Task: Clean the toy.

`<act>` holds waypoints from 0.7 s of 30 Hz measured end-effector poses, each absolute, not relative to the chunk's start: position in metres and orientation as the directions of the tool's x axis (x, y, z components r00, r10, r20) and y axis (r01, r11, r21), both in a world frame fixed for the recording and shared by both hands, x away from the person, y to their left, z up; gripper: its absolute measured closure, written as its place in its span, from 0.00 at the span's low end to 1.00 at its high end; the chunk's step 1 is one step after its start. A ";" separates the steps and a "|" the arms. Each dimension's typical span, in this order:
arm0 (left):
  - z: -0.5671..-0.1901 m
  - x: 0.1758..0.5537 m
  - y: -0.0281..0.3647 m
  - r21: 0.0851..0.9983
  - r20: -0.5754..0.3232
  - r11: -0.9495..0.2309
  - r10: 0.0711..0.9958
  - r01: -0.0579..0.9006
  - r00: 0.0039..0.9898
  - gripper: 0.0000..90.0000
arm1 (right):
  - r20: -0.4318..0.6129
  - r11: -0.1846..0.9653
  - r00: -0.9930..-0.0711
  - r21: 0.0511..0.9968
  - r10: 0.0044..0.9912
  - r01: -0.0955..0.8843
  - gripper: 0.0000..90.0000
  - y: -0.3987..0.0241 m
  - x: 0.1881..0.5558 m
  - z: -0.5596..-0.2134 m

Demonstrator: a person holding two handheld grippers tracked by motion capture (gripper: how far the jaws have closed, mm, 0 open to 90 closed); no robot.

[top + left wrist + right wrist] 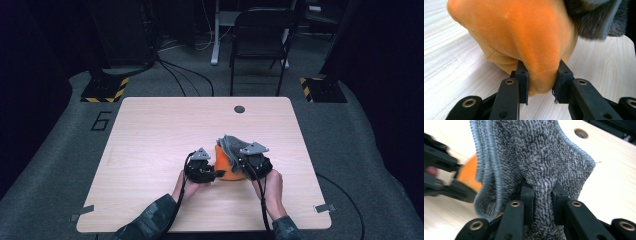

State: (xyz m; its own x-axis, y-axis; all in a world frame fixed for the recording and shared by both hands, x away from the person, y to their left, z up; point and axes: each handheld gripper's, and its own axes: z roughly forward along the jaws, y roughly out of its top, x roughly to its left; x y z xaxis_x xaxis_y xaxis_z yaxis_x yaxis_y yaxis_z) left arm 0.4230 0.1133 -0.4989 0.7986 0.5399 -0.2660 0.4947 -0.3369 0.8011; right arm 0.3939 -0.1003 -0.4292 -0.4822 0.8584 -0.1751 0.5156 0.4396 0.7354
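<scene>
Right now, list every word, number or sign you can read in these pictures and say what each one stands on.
"6": a large dark numeral on the grey carpeted floor, left of the light wooden table.
Yellow-and-black hazard stripes, with no wording, on two black floor plates beyond the table.
No text is visible on the orange plush cloth, the grey knitted cloth or either hand-held gripper.

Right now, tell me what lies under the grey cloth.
The grey cloth, pinched by the right gripper, drapes over the orange plush cloth, which the left gripper clamps. Whatever lies beneath the orange is hidden.
</scene>
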 end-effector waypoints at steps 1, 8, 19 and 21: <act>-0.499 0.423 0.113 0.799 -0.261 -0.348 0.535 0.491 0.803 0.78 | -0.159 0.419 -0.462 0.730 0.872 0.540 0.85 -0.110 0.398 -0.432; -0.499 0.422 0.112 0.800 -0.263 -0.343 0.537 0.492 0.802 0.78 | -0.124 0.371 -0.411 0.708 0.903 0.601 0.85 -0.128 0.406 -0.443; -0.500 0.423 0.113 0.799 -0.266 -0.342 0.537 0.495 0.800 0.78 | -0.108 0.340 -0.362 0.656 0.926 0.674 0.85 -0.147 0.421 -0.468; -0.500 0.423 0.113 0.799 -0.269 -0.339 0.538 0.497 0.799 0.77 | -0.101 0.347 -0.373 0.639 0.923 0.686 0.85 -0.151 0.425 -0.478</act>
State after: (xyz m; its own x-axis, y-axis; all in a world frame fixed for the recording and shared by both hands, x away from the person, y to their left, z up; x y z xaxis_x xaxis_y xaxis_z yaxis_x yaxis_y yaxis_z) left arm 0.4228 0.1129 -0.5003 0.7991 0.5380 -0.2685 0.4967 -0.3390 0.7990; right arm 0.4247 -0.1507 -0.4777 -0.3726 0.9225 -0.1005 0.6865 0.3469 0.6390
